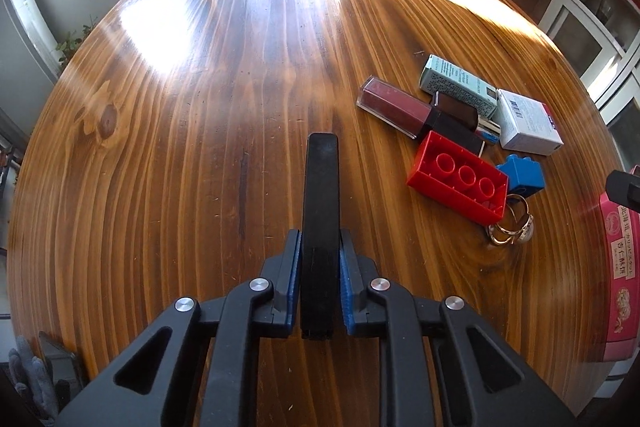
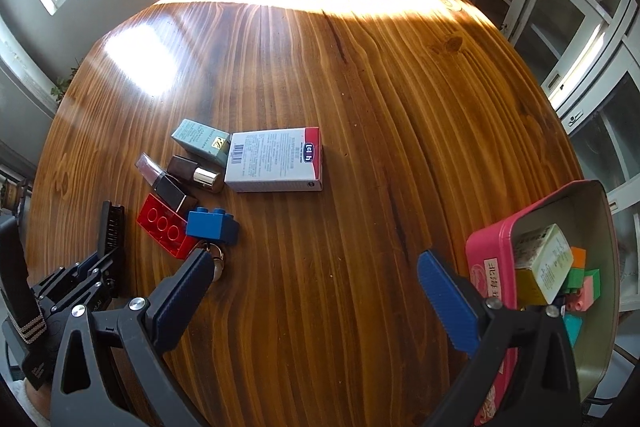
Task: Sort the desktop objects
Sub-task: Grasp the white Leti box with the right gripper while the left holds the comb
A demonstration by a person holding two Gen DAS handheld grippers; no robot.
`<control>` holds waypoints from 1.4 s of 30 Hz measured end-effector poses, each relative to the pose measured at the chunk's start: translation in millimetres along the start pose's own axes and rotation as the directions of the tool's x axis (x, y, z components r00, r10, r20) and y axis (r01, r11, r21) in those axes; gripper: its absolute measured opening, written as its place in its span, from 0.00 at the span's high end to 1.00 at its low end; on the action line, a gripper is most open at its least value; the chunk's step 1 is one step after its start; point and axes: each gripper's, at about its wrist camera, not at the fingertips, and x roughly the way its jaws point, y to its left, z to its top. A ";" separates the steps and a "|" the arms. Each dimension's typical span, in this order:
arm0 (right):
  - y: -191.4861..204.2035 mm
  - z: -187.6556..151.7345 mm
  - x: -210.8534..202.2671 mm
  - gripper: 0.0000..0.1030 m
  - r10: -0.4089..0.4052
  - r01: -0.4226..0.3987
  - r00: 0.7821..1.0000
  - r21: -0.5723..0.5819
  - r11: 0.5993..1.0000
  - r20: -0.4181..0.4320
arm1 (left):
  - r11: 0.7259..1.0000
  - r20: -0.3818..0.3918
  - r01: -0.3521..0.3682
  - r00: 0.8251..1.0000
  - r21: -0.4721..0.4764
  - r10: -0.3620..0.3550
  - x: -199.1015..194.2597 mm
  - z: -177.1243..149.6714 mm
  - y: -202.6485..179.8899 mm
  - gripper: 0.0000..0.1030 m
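My left gripper is shut on a long black comb, which sticks out forward between the blue pads above the wooden table. The right wrist view shows that comb at the far left, teeth showing. My right gripper stands open over bare wood with nothing between its fingers. A pile lies to the right of the comb: a red brick, a blue brick, a dark red lip gloss, a brown lipstick, a teal box, a white box and metal rings.
A pink tin stands open at the table's right edge, holding a small carton and several coloured bricks; its lid rises behind it. White glass-door cabinets line the right wall. A window and a plant are beyond the table's far left edge.
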 end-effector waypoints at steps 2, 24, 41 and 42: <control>-1.5 5.1 9.0 0.01 0.015 -0.015 0.999 0.002 1.000 -0.028 | 1.000 -0.005 -0.007 1.000 -0.006 0.007 -0.1 3.0 -0.7 0.82; 26.9 64.9 97.7 0.01 0.049 -0.061 0.987 -0.078 0.995 -0.151 | 0.996 0.014 -0.054 0.998 -0.068 0.055 14.2 21.2 -18.9 0.81; 43.4 50.0 109.3 0.01 -0.069 0.060 0.995 -0.127 0.990 -0.065 | 0.999 0.039 -0.029 0.999 -0.041 0.031 16.7 31.5 -4.3 0.81; 43.4 46.5 107.8 0.02 -0.069 0.061 0.996 -0.126 0.990 -0.060 | 0.999 0.041 -0.033 0.999 -0.038 0.034 15.7 30.8 -4.6 0.81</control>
